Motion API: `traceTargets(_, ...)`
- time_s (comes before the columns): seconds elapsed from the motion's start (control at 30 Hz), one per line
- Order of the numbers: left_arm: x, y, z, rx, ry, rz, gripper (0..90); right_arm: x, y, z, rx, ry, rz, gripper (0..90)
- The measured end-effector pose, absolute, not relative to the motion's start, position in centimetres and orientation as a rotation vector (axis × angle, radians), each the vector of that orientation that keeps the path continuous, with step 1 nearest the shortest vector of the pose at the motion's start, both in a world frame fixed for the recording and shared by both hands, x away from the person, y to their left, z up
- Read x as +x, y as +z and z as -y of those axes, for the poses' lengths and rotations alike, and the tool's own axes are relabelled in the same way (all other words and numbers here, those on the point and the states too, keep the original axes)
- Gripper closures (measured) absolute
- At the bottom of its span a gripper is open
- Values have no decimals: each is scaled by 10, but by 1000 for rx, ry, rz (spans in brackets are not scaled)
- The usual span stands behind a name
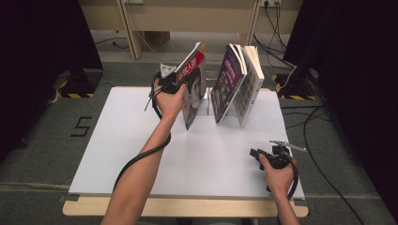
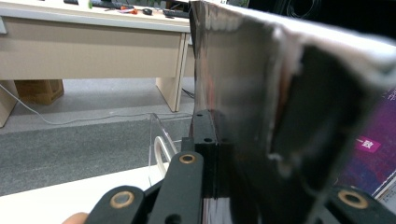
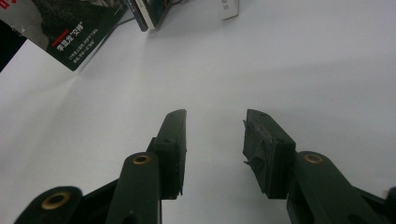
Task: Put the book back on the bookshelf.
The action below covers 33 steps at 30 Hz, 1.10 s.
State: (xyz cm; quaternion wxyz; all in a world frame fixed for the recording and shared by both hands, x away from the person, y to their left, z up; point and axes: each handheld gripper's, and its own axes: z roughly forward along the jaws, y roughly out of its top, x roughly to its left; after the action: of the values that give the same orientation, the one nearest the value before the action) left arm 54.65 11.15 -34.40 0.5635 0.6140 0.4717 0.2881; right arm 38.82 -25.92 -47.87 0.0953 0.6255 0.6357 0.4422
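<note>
A glossy magazine with a red masthead and a dark portrait cover (image 1: 193, 89) stands tilted on its lower corner at about the 12 o'clock edge of the white tabletop board (image 1: 141, 154), its top edge pinched by the left gripper (image 1: 174, 79), whose black jaws are clamped tight on the pages; the left gripper view looks straight along the reflective cover (image 2: 233, 93) caught between them. The grip near the top, by all appearances, lets the person steer the magazine upright toward the clear acrylic bookstand (image 1: 206, 101) just beside it at 3 o'clock. In that stand lean two more volumes, a purple-covered book (image 1: 226, 82) and a white-covered book with coloured squares (image 1: 248, 84), tipped against each other so they stay up without help. The lean suggests the held magazine is meant to join them on the row. Down at 5 o'clock on the board, well apart from the books, the right gripper (image 1: 256, 153) rests low over the bare surface, its jaws spread with nothing between them, seemingly parked clear of the working hand. In the right gripper view the magazine's lower corner (image 3: 79, 32) shows at 11 o'clock.
</note>
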Motion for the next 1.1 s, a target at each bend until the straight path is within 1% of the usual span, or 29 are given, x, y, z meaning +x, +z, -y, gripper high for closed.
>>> traceTargets(0.3, 547, -347, -107, 1401, 737, -1125, 864, 388, -479, 259, 1851, 1314, -1883, 595)
traceTargets(0.4, 546, -349, -101, 1391, 777, -1113, 864, 388, -479, 259, 1849, 1317, -1881, 596)
traceTargets(0.73, 548, -349, -95, 1372, 806, -1111, 864, 388, -479, 261, 1843, 1313, -1885, 595)
traceTargets(0.97, 551, -343, -93, 1364, 851, -1089, 864, 388, -478, 261, 1843, 1314, -1882, 595)
traceTargets(1.1, 553, -347, -90, 1369, 886, -1083, 863, 388, -478, 261, 1843, 1314, -1886, 595)
